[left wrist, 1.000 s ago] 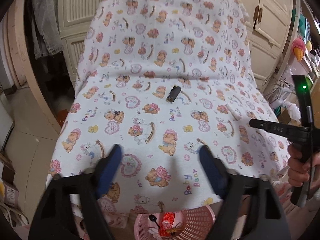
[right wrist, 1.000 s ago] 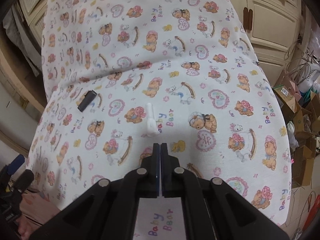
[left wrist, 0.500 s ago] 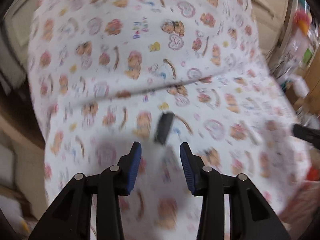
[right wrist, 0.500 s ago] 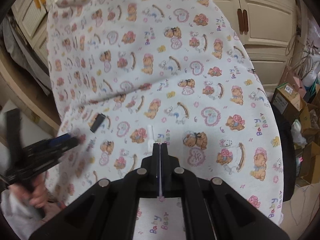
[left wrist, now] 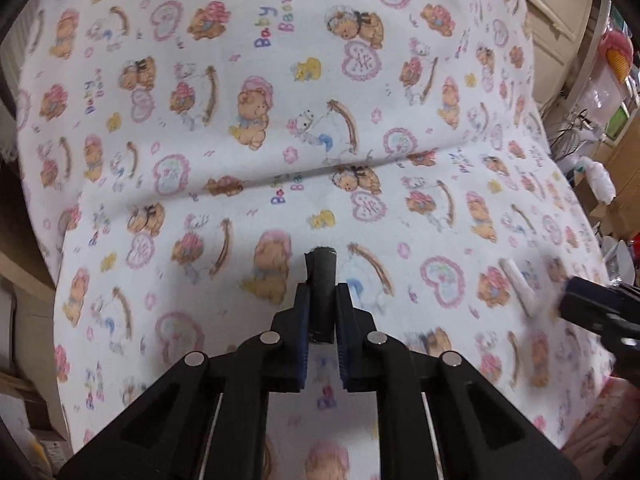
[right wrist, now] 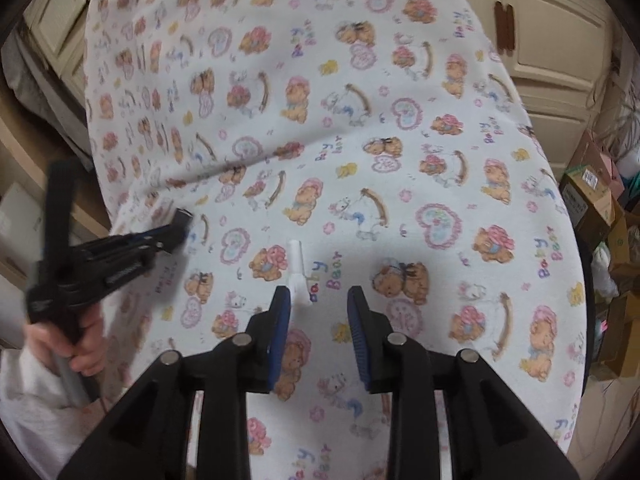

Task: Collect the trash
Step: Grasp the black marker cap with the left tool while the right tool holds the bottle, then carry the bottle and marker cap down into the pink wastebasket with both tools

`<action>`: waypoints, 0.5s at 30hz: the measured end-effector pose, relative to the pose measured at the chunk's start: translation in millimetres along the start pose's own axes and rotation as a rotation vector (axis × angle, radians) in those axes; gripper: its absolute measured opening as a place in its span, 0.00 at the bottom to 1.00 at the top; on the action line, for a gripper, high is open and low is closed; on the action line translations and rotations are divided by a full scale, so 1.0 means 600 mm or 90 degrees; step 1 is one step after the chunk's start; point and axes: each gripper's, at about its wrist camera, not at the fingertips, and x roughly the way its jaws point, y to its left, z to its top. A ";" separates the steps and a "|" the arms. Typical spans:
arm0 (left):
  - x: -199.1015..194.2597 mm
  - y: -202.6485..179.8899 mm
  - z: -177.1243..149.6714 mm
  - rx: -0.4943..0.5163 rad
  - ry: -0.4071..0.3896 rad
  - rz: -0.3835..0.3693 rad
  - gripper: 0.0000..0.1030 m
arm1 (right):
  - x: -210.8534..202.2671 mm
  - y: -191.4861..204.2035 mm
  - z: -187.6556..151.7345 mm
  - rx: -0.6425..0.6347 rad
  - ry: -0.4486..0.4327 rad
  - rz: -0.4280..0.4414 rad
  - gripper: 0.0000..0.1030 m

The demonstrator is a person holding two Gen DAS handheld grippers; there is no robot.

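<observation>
Nearest: left tool point(left wrist: 322, 308) closed on small black piece of trash point(left wrist: 321, 280), pinched along its length, far end sticking out past the blue pads. Right tool point(right wrist: 319, 312) open wide, holding nothing, white plastic piece point(right wrist: 298, 270) lying just ahead of its left pad on the bear-print cloth point(right wrist: 400, 160). Step in hand, probably: black piece picked up, white one lined up for a grab. Next: shift slightly left, straddle the white piece, then squeeze; carry both to a bin, none visible here. Beyond: cream cabinet doors point(right wrist: 560, 48); cardboard boxes point(right wrist: 592, 200) far right.
</observation>
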 end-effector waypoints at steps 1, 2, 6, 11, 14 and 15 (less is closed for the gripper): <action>-0.010 0.002 -0.007 -0.004 -0.003 -0.005 0.10 | 0.007 0.008 0.000 -0.013 0.001 -0.010 0.27; -0.024 0.002 -0.018 -0.008 -0.009 -0.013 0.10 | 0.014 0.018 -0.001 -0.030 0.000 -0.025 0.28; -0.076 0.003 -0.045 0.005 -0.025 -0.021 0.10 | 0.038 0.042 -0.003 -0.054 -0.019 -0.067 0.34; -0.147 0.005 -0.084 0.029 -0.067 -0.002 0.10 | 0.058 0.049 0.000 -0.057 -0.042 -0.117 0.32; -0.187 0.008 -0.108 0.045 -0.095 0.029 0.10 | 0.062 0.052 0.001 -0.066 -0.054 -0.131 0.13; -0.198 0.010 -0.116 0.048 -0.101 0.033 0.10 | 0.062 0.054 0.001 -0.070 -0.056 -0.133 0.12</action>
